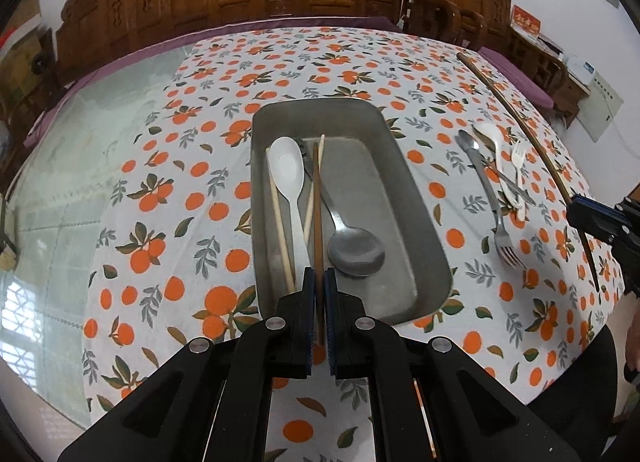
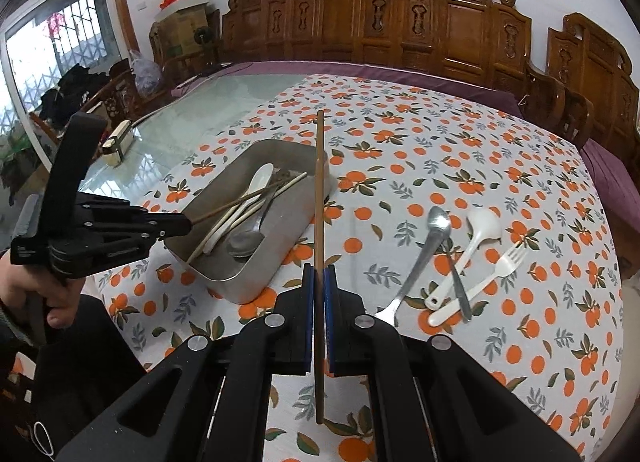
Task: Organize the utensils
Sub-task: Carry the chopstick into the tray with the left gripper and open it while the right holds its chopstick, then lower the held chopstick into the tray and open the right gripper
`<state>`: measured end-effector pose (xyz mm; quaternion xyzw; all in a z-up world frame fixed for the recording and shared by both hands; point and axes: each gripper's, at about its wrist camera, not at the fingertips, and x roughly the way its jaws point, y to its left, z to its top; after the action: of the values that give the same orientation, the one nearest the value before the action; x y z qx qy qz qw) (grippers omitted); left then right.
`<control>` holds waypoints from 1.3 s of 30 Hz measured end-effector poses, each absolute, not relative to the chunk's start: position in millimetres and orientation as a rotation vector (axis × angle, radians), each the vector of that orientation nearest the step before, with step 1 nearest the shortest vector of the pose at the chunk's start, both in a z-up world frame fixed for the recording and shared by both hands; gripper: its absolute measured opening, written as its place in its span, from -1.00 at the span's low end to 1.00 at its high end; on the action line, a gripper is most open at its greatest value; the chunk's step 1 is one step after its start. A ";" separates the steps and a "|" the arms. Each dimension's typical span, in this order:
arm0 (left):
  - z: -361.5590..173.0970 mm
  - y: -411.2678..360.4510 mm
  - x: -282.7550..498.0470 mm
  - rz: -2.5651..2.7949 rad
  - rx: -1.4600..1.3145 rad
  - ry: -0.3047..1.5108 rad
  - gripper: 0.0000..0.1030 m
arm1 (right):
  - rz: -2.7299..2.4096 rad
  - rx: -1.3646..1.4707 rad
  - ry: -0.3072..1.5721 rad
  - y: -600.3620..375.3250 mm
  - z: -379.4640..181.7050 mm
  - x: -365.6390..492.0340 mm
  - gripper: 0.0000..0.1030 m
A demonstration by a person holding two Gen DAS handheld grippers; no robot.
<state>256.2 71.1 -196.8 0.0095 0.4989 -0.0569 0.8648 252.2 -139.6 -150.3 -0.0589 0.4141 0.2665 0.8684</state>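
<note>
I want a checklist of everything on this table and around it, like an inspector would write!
Surface: table with a glass top, partly covered by an orange-print cloth.
Job's things: metal tray holds a white spoon, a metal spoon and pale chopsticks. Beside it on the cloth lie a metal spoon and fork, a white spoon and a white fork.
Clutter: small box on the glass.
Grippers: left gripper shut on a brown chopstick over the tray; right gripper shut on another brown chopstick.
Cables: nothing seen.
Surroundings: carved wooden chairs, cardboard boxes, window.
</note>
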 end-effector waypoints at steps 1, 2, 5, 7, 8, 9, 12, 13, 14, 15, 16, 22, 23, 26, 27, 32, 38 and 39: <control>-198.4 72.3 258.0 -0.117 0.017 1.047 -0.93 | 0.559 -0.127 0.869 -137.8 -151.3 252.5 -0.88; -199.5 73.0 259.1 -0.117 0.015 1.048 -0.93 | 0.559 -0.130 0.872 -136.2 -152.2 252.3 -0.88; -201.1 74.3 261.9 -0.119 0.007 1.047 -0.92 | 0.560 -0.136 0.880 -130.8 -154.2 253.4 -0.88; -201.6 74.9 263.9 -0.122 0.003 1.048 -0.92 | 0.561 -0.136 0.883 -127.9 -155.0 254.5 -0.88; -202.0 74.7 265.0 -0.124 0.004 1.049 -0.92 | 0.563 -0.136 0.884 -126.1 -155.1 255.2 -0.88; -202.1 74.4 265.6 -0.125 0.006 1.050 -0.92 | 0.565 -0.134 0.885 -124.3 -155.3 255.9 -0.88; -202.1 74.7 266.9 -0.141 -0.002 1.050 -0.92 | 0.570 -0.135 0.887 -118.6 -156.2 256.8 -0.88; -201.8 74.5 267.2 -0.142 0.001 1.047 -0.92 | 0.572 -0.135 0.890 -116.1 -156.8 257.5 -0.88; -201.4 74.4 267.2 -0.140 0.006 1.044 -0.92 | 0.575 -0.136 0.891 -113.4 -157.4 258.0 -0.88; -201.1 74.8 267.3 -0.142 0.006 1.044 -0.92 | 0.577 -0.138 0.893 -110.5 -157.9 258.4 -0.88; -200.6 75.2 267.0 -0.147 0.003 1.043 -0.92 | 0.579 -0.139 0.894 -108.5 -158.1 258.9 -0.88; -190.3 79.3 260.0 -0.170 0.003 1.026 -0.91 | 0.592 -0.148 0.898 -93.9 -158.7 263.0 -0.88; -188.0 80.9 258.4 -0.171 0.002 1.020 -0.89 | 0.593 -0.147 0.899 -91.7 -158.9 264.0 -0.88; -178.7 87.1 251.2 -0.170 0.007 0.996 -0.68 | 0.600 -0.148 0.902 -83.8 -159.4 267.1 -0.88; -176.0 89.7 248.8 -0.167 0.014 0.987 -0.66 | 0.604 -0.145 0.904 -81.4 -160.0 268.5 -0.88; -163.6 106.1 237.0 -0.147 0.032 0.945 -0.57 | 0.615 -0.125 0.915 -64.9 -163.8 276.2 -0.88; -158.5 123.4 229.7 -0.112 0.020 0.903 -0.09 | 0.617 -0.102 0.932 -45.5 -168.7 288.9 -0.88; -158.6 125.5 229.8 -0.110 0.016 0.902 -0.03 | 0.617 -0.093 0.936 -42.6 -169.3 291.5 -0.88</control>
<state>229.8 125.5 -158.6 0.0076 0.4357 -0.0531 0.8985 291.5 -42.6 -169.3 -0.0441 0.4436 0.2924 0.8460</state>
